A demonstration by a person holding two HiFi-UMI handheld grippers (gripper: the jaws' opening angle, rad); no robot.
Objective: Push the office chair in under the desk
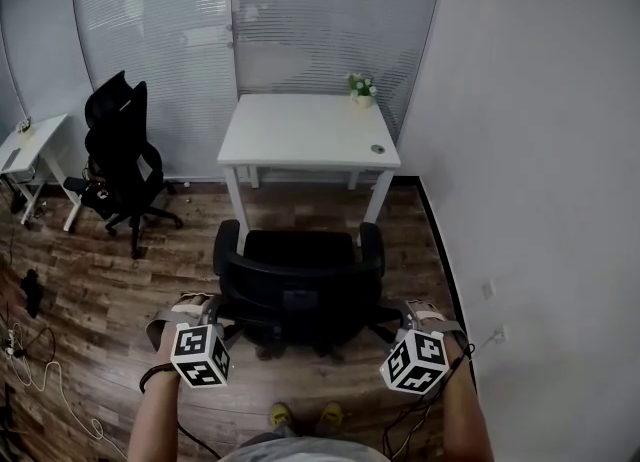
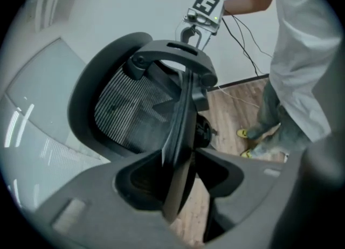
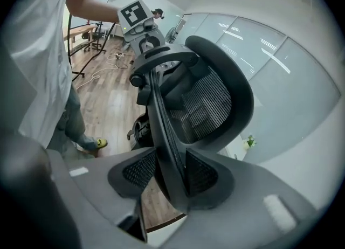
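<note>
Down on the wood floor in front of me, the office chair (image 1: 300, 285) stands with its back toward me and its seat facing the white desk (image 1: 300, 135), close to the desk's front legs but not yet under the top. Only the head view gives me that layout, along with a small potted plant (image 1: 361, 88) on the desk's far corner and a second black chair (image 1: 122, 155) well off to the left.

That view shows my left gripper (image 1: 188, 308) and right gripper (image 1: 425, 312) at the two sides of the chair's back, but not how the fingers sit. The gripper views settle it. Looking along my left gripper (image 2: 180, 172), the thin dark edge of the backrest runs straight between my fingers, and they are closed on it. Past the top curve of the backrest I see my right gripper (image 2: 190, 33) across from it, and my yellow shoes (image 2: 243, 133) below.

From my right gripper (image 3: 170, 172), the other edge of the backrest is clamped between the mesh-faced pads (image 3: 200, 173), with the backrest's mesh panel and my left gripper (image 3: 146, 42) beyond.
</note>
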